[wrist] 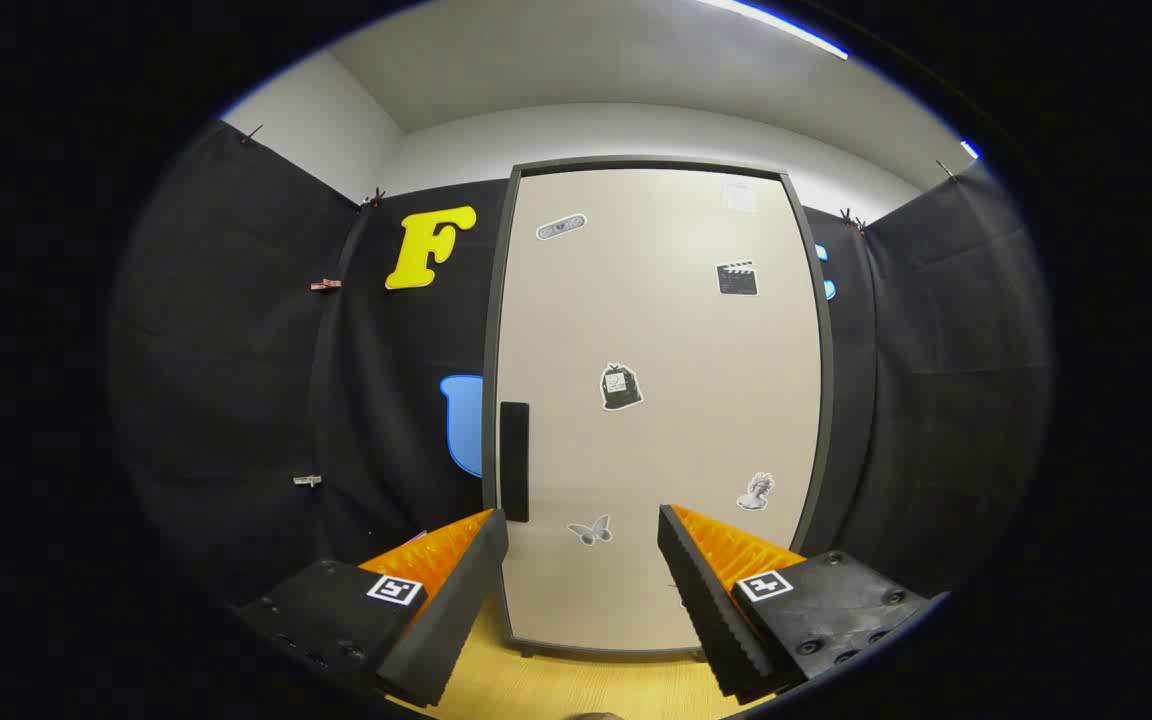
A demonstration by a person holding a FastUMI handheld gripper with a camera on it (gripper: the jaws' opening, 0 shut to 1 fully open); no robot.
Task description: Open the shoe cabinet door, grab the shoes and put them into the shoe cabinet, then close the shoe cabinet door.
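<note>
The shoe cabinet door point(656, 400) stands closed straight ahead of me, a tall pale panel in a dark frame, flat and stiff by the look of it, so I judge it will swing as one rigid piece on hinges along its right side rather than flex under my pull. The place to take hold is the dark handle point(514, 462), a narrow upright strip set near the door's left edge, just above the tip of my left finger. It looks shallow and smooth, so a pinch there could slip; I cannot tell from here whether it is a raised bar or a recess. Small stickers point(621, 386) dot the panel and offer no grip. My gripper point(583, 535) hangs with its fingers spread wide and nothing between them, short of the door. The cabinet rests on a light wooden floor point(576, 685), with black cloth walls point(236, 380) close on both sides.
</note>
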